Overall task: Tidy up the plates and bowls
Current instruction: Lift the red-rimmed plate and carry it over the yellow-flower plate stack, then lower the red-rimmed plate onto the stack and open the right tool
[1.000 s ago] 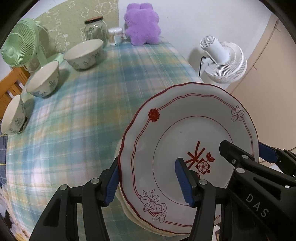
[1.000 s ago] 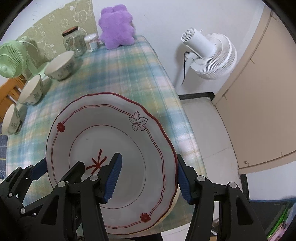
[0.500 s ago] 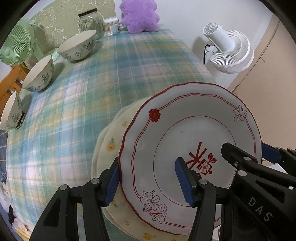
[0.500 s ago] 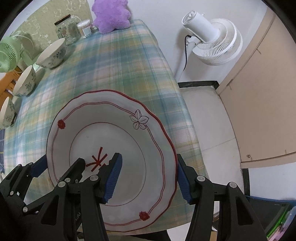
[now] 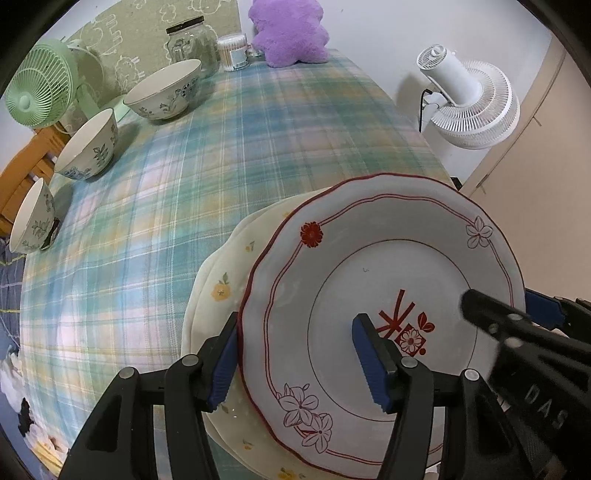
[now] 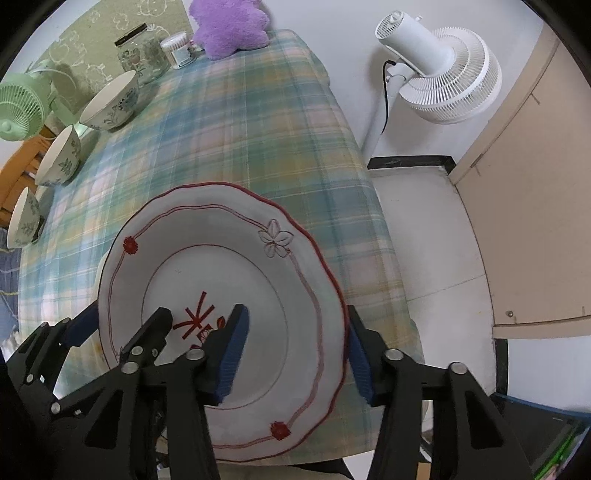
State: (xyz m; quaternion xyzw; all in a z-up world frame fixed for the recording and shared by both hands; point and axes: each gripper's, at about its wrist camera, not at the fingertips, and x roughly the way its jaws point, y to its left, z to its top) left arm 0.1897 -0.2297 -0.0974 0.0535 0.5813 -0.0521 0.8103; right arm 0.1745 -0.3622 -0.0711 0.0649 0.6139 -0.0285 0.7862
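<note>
A white plate with red trim (image 5: 369, 258) (image 6: 221, 266) hangs slightly tilted just over a cream plate with yellow flowers (image 5: 221, 280) on the plaid tablecloth. My left gripper (image 5: 299, 358) straddles its left rim, one pad against the outer edge and one inside the well; its jaws are opening slightly. My right gripper (image 6: 295, 350) straddles the right rim the same way, and its jaws are closing on the rim. Each gripper also shows in the other's view: the right gripper (image 5: 517, 332) and the left gripper (image 6: 122, 332). Whether the two plates touch is hidden.
Three patterned bowls (image 5: 162, 92) (image 5: 88, 144) (image 5: 33, 218) line the table's left side. A green fan (image 5: 37, 85), glass jar (image 5: 192, 40), swab box (image 5: 232, 51) and purple plush (image 5: 291, 29) stand at the back. A white floor fan (image 5: 469, 99) stands past the table's right edge.
Both grippers sank and tipped downward with the red-trimmed plate. The cream plate came into view beneath it. The right gripper's fingers drew closer together.
</note>
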